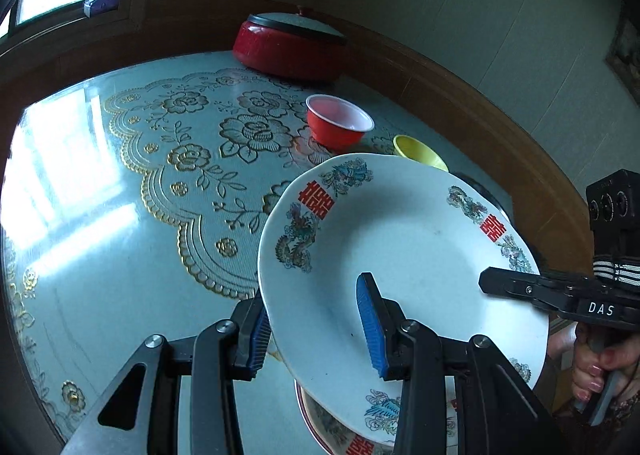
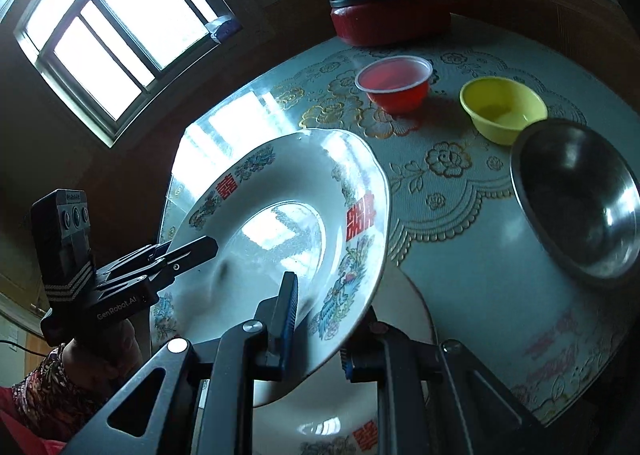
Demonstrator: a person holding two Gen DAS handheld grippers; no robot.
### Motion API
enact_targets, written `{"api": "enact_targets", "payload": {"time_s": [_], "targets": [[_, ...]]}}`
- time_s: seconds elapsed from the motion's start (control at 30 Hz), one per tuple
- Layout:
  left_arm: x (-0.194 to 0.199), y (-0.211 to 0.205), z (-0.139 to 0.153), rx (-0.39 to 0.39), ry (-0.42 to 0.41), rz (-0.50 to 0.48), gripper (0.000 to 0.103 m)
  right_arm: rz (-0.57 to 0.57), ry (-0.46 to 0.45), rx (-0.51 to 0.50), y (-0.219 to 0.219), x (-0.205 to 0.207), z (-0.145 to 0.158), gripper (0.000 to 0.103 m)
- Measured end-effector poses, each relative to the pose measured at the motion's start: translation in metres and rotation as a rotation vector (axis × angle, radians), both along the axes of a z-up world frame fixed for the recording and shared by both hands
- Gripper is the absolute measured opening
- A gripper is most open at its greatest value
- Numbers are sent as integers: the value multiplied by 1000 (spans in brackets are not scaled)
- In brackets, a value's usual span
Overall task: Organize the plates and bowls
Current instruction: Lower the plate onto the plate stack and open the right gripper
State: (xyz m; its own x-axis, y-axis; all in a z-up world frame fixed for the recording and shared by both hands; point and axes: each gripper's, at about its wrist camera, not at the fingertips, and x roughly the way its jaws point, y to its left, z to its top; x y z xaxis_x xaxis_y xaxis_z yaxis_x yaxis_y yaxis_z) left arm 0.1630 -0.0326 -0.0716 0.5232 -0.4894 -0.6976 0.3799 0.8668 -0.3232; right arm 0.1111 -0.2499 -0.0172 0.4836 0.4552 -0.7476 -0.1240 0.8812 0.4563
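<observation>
Step in hand: transferring the patterned plate (image 1: 400, 239). Left gripper (image 1: 320, 327) and right gripper (image 2: 320, 319) each have jaws clamped on its rim, holding it tilted above a second plate (image 2: 412, 307) on the tabletop (image 1: 120, 235). Next move likely calls for level lowering, then simultaneous release.

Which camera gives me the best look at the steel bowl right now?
The right wrist view: the steel bowl sits in the open at right, with its rim and inside visible. In the left wrist view the held plate covers nearly all of it, leaving a dark sliver behind the rim.
</observation>
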Motion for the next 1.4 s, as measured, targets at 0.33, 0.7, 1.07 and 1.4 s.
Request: {"api": "enact_targets", "payload": {"time_s": [0.33,0.7,1.07,1.4], "targets": [[-24,-15,-31,88,58,-38,39,-59,80,35,-8,-34,-38,17],[-29,-23,-39,158,54,-35,40,-99,131,85,-16,-45,-55,20],[-41,-25,-43,183,68,-26,49,-160,150,86,-34,-69,-45,26],[-49,-23,-43,175,88,-12,57,-211,77,48,-46,-79,-25,26]]}}
